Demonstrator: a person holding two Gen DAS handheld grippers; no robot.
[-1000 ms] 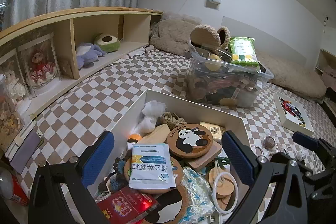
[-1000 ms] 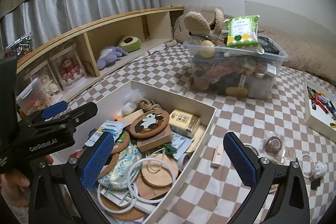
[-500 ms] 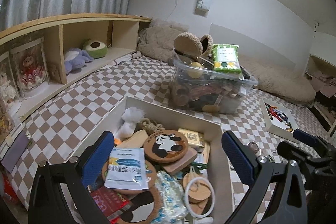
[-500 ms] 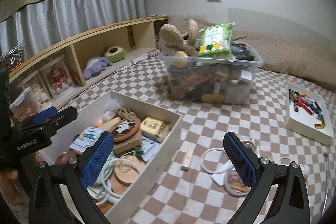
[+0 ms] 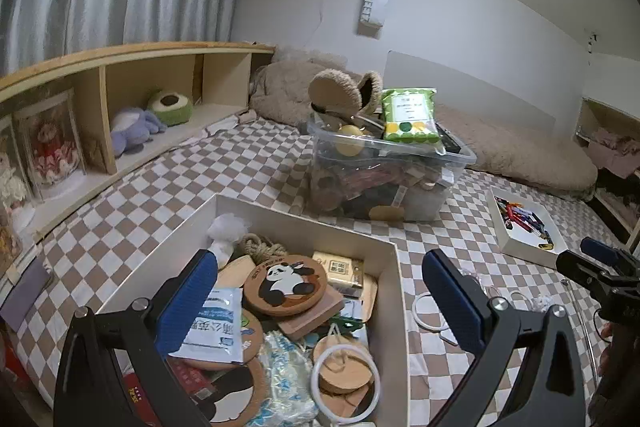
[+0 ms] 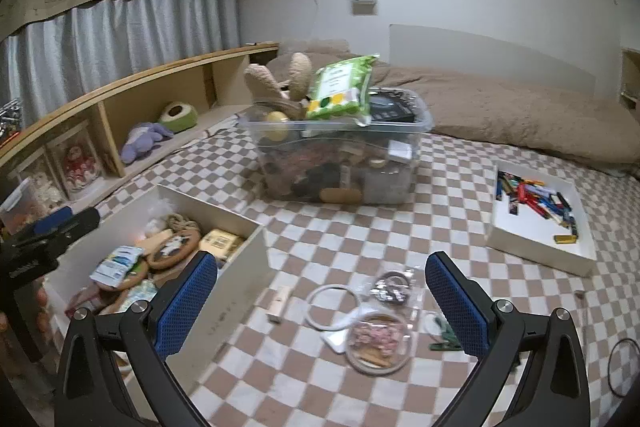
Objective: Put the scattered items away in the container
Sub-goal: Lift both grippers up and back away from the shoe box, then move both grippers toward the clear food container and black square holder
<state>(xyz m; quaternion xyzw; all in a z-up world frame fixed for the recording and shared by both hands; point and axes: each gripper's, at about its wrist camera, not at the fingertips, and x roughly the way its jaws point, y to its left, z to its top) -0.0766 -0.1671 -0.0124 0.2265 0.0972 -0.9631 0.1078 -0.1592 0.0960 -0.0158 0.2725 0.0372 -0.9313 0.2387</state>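
A white open box [image 5: 390, 267] [image 6: 240, 219] on the checkered bed holds a panda coaster [image 5: 285, 283], packets and wooden discs. My left gripper [image 5: 320, 299] is open and empty above the box. My right gripper [image 6: 320, 303] is open and empty above scattered items right of the box: a white ring [image 6: 334, 307], a round clear case [image 6: 378, 341], a small wooden block [image 6: 279, 303], a bagged dark item [image 6: 390, 287] and a small green piece [image 6: 444, 337]. The white ring also shows in the left wrist view [image 5: 426, 309].
A full clear bin [image 6: 340, 163] [image 5: 384, 179] stands behind the box. A white tray of coloured sticks [image 6: 536, 215] [image 5: 524, 227] lies right. A wooden shelf with plush toys [image 5: 136, 131] runs along the left. A beige blanket [image 6: 520, 115] lies at the back.
My right gripper has swung right, from over the box to over the scattered items. My left gripper has drawn back and up a little; the box looks farther off.
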